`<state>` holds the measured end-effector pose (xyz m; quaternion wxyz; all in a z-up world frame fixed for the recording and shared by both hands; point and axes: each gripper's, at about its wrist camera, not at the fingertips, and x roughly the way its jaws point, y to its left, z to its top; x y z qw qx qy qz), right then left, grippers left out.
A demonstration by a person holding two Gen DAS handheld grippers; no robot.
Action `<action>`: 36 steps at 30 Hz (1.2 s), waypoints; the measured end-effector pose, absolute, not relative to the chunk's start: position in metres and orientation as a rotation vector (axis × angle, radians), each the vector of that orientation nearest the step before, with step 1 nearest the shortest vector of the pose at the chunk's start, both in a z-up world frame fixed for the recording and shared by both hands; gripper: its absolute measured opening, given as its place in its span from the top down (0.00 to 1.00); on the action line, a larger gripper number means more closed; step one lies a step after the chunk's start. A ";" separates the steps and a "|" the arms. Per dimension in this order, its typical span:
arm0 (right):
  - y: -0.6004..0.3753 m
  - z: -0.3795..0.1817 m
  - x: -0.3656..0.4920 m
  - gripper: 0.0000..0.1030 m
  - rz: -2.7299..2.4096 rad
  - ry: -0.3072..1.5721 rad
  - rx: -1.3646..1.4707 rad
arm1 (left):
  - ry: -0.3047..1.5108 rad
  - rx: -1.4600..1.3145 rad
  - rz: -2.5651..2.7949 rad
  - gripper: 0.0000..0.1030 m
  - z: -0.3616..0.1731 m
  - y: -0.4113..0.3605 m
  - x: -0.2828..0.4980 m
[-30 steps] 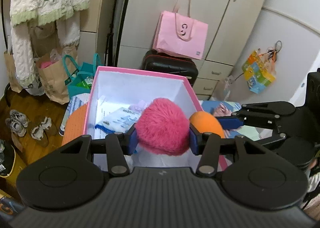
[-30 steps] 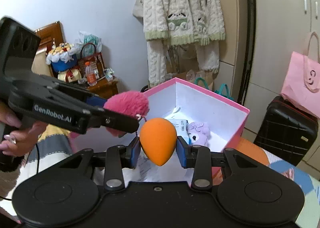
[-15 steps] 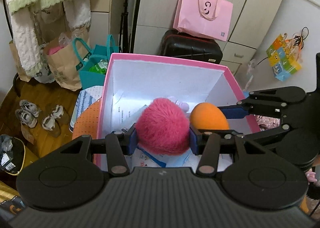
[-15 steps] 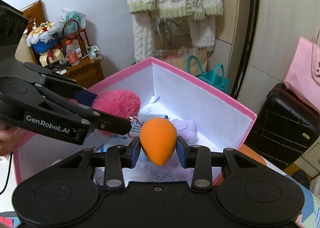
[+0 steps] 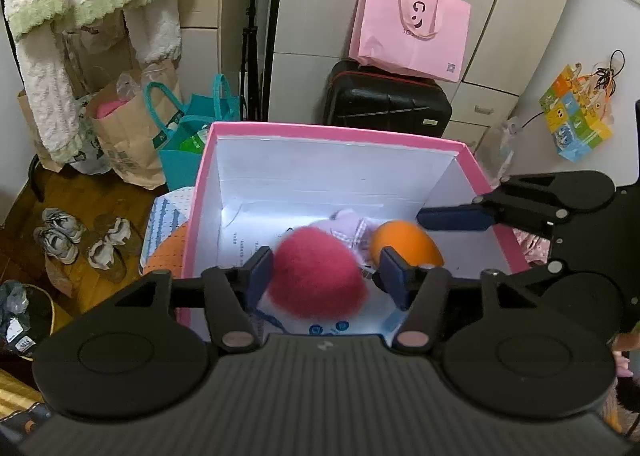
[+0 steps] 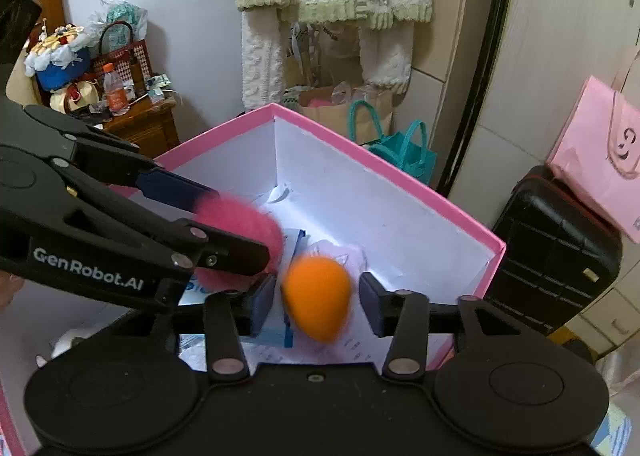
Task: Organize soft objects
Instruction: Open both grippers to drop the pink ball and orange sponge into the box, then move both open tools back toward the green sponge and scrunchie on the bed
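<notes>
— Between the pads of the left gripper (image 5: 326, 276), what do you see?

— A fuzzy pink pom-pom (image 5: 318, 270), blurred. The jaws have just been opening; there is a gap between the ball and the right pad, and the left pad sits at its edge, so the jaws stand apart and no longer press it.

— And the right gripper (image 6: 318, 298)?

— Same story. Its jaws have just been opening too, and the orange egg-shaped sponge (image 6: 318, 294) sits blurred between them, clear of the right pad and close to the left one. That gripper is loose around it, not clamping.

— Where are the two things relative to each other?

— From the left wrist view the orange sponge (image 5: 404, 244) is just to the right of the pom-pom and a little beyond it, with the right gripper's blue pad above it. From the right wrist view the pom-pom (image 6: 240, 232) is to the left, partly behind the left gripper's black finger.

— What lies below the grippers?

— A pink box (image 5: 328, 132) with white inner walls. Both soft things are over its open inside. On its floor are printed papers and a pale lilac plush (image 6: 348, 252) just beyond the sponge.

— Farther out?

— Beyond the box's far wall stands a black suitcase (image 5: 384, 100) with a pink paper bag (image 5: 412, 36) on top.
</notes>
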<state>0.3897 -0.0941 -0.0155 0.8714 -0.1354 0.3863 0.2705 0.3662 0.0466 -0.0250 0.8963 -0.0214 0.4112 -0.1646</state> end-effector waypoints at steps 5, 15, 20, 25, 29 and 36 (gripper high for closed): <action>-0.094 -0.012 0.383 0.40 0.546 0.793 -0.294 | 0.808 0.017 -0.331 0.31 -0.011 0.047 0.346; -0.102 0.004 0.351 0.33 0.518 0.755 -0.303 | 0.771 0.036 -0.341 0.24 0.011 0.052 0.300; -0.107 0.015 0.331 0.32 0.510 0.730 -0.320 | 0.758 0.042 -0.357 0.22 0.022 0.054 0.278; -0.113 0.027 0.309 0.31 0.516 0.712 -0.321 | 0.763 0.036 -0.384 0.21 0.032 0.056 0.257; -0.117 0.037 0.290 0.29 0.518 0.698 -0.327 | 0.763 0.040 -0.408 0.21 0.039 0.056 0.240; -0.125 0.054 0.258 0.28 0.539 0.681 -0.346 | 0.757 0.005 -0.464 0.19 0.054 0.053 0.207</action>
